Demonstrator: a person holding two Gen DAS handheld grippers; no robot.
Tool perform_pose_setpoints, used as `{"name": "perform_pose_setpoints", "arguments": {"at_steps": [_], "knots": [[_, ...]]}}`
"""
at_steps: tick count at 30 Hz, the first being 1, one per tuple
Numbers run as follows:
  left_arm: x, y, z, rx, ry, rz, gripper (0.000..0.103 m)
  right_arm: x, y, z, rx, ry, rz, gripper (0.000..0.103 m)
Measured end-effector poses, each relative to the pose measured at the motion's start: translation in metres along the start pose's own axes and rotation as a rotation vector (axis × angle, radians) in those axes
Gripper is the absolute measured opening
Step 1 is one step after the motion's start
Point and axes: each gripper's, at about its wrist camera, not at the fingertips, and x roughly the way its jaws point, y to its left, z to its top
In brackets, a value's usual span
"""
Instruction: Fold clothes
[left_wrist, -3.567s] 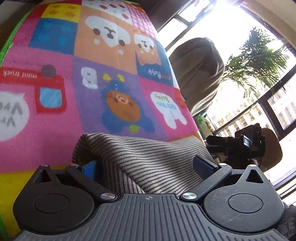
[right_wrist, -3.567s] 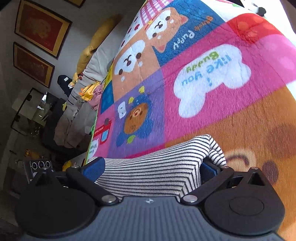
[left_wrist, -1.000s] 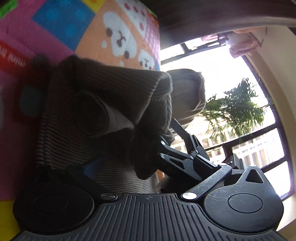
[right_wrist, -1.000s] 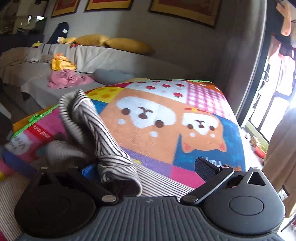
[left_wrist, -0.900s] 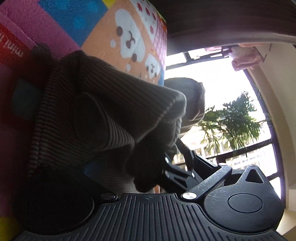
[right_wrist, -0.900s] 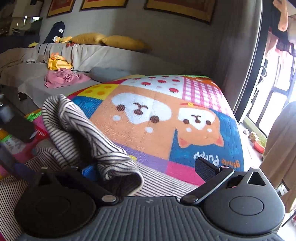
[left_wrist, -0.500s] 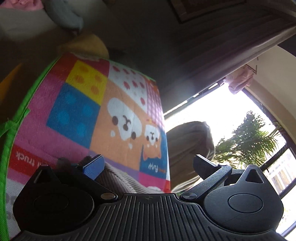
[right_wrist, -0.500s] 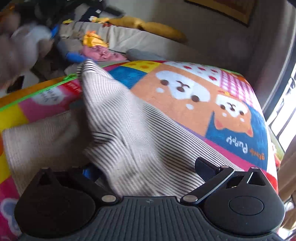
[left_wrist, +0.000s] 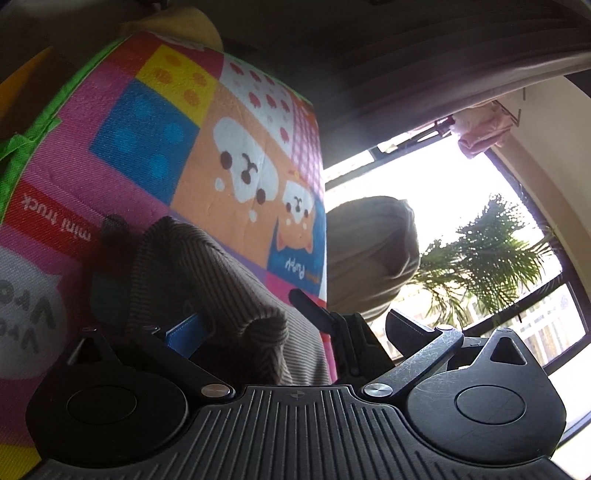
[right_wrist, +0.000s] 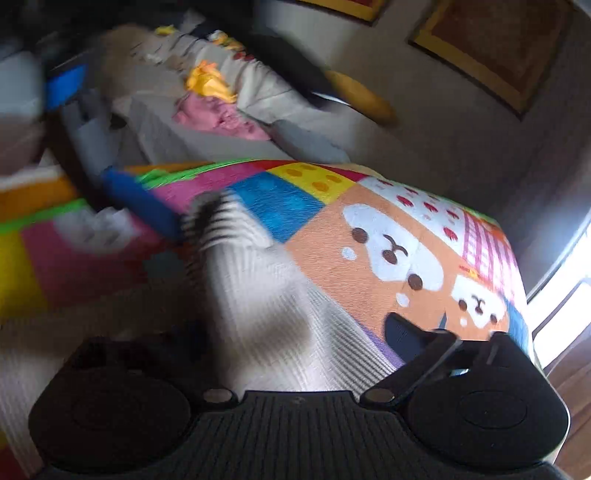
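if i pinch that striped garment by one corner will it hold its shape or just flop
Probably flop: the striped garment already bunches and rolls into soft folds on the play mat. Likely light, since its thin knit drapes loosely. It probably would not slide much on the mat's textured weave.

Cartoon-print mat (left_wrist: 159, 147) w/ striped garment (right_wrist: 280, 314) on it, prob. bunched.

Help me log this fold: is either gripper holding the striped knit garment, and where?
Neither grips it. The striped knit garment drapes over one finger of the open left gripper; the right gripper's jaws are closing around its fabric, not pinching.
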Motion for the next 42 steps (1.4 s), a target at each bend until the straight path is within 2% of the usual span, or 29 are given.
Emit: {"name": "perform_pose_setpoints", "arguments": {"at_steps": [2,4,6,9,13,15,19,23,27,30,33,34,36,39,40,41,42], "knots": [[0.001,0.009,0.000,-0.046,0.024,-0.034,0.103,0.000,-0.028,0.001,0.175,-0.004,0.026,0.090],[0.012,0.019,-0.001,-0.108,0.072,-0.081,0.103,0.000,-0.045,-0.002,0.260,-0.005,0.036,0.089],[0.030,0.028,-0.003,-0.168,0.122,-0.115,0.103,-0.001,-0.049,-0.004,0.263,-0.006,0.033,0.089],[0.056,0.036,-0.004,-0.211,0.150,-0.149,0.103,-0.002,-0.046,-0.007,0.242,-0.009,0.034,0.089],[0.069,0.045,0.011,-0.238,0.090,-0.137,0.103,0.000,-0.042,-0.011,0.224,-0.001,0.052,0.089],[0.064,0.045,0.018,-0.226,0.051,-0.138,0.103,0.001,-0.039,-0.015,0.224,0.023,0.088,0.089],[0.049,0.044,0.024,-0.155,0.030,-0.051,0.103,0.002,-0.019,-0.028,0.141,0.070,0.141,0.089],[0.042,0.040,0.020,-0.088,0.058,0.031,0.103,-0.030,-0.015,-0.043,0.121,0.069,0.213,0.090],[0.050,0.026,0.016,0.028,0.086,0.106,0.103,-0.084,-0.056,-0.069,0.258,0.047,0.218,0.090],[0.060,0.016,0.010,0.147,0.106,0.182,0.103,-0.114,-0.114,-0.094,0.439,0.029,0.132,0.092],[0.065,0.004,0.003,0.245,0.110,0.241,0.101,-0.109,-0.160,-0.109,0.585,0.046,0.085,0.093],[0.064,0.001,0.000,0.269,0.113,0.265,0.099,-0.102,-0.173,-0.113,0.631,0.045,0.100,0.093],[0.059,-0.004,-0.006,0.326,0.122,0.322,0.081,-0.081,-0.195,-0.118,0.727,0.044,0.147,0.093],[0.052,-0.010,-0.013,0.419,0.149,0.384,0.071,-0.044,-0.209,-0.123,0.816,0.053,0.206,0.093],[0.049,-0.012,-0.015,0.442,0.157,0.393,0.071,-0.034,-0.210,-0.125,0.825,0.062,0.212,0.092],[0.046,-0.013,-0.011,0.417,0.153,0.355,0.071,-0.024,-0.209,-0.125,0.831,0.074,0.218,0.093],[0.042,-0.014,-0.007,0.393,0.149,0.317,0.078,-0.019,-0.208,-0.128,0.839,0.082,0.238,0.092]]}}
